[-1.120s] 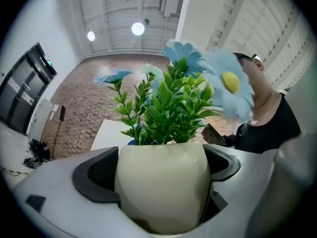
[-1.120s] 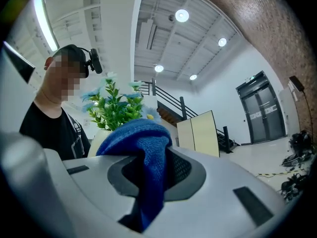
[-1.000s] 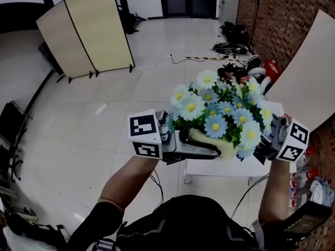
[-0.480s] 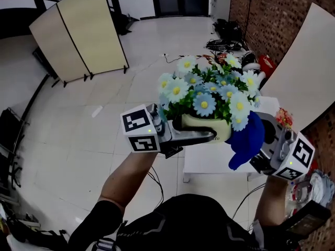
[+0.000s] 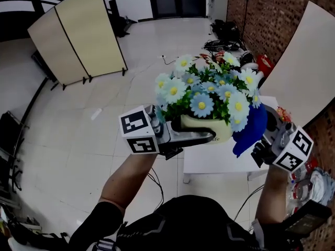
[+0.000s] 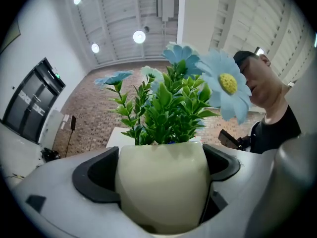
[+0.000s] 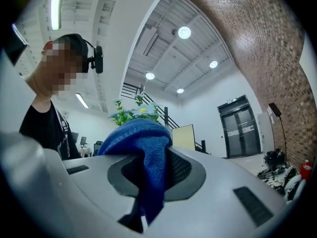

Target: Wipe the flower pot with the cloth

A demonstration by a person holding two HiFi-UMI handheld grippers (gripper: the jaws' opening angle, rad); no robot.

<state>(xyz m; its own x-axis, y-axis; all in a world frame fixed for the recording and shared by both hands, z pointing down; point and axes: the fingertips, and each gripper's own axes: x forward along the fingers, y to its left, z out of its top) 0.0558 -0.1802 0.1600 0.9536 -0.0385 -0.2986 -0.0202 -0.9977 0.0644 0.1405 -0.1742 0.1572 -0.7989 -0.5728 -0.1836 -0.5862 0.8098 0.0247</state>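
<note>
Flower pot [image 5: 224, 132], cream, full of blue and white daisies [image 5: 201, 104], hangs in the air above a white table [image 5: 209, 163], clamped at its sides by the left gripper [image 5: 201, 138]. Just beside its right side is the blue cloth [image 5: 252, 128], pinched in the right gripper [image 5: 264, 143]. Whether cloth and pot touch, I cannot tell. Farther left, a folding screen [image 5: 78, 35] stands on the tiled floor [image 5: 104, 140].

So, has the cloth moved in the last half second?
Yes: against the white table, the cloth has gone up, closer to the flower pot's right side.
</note>
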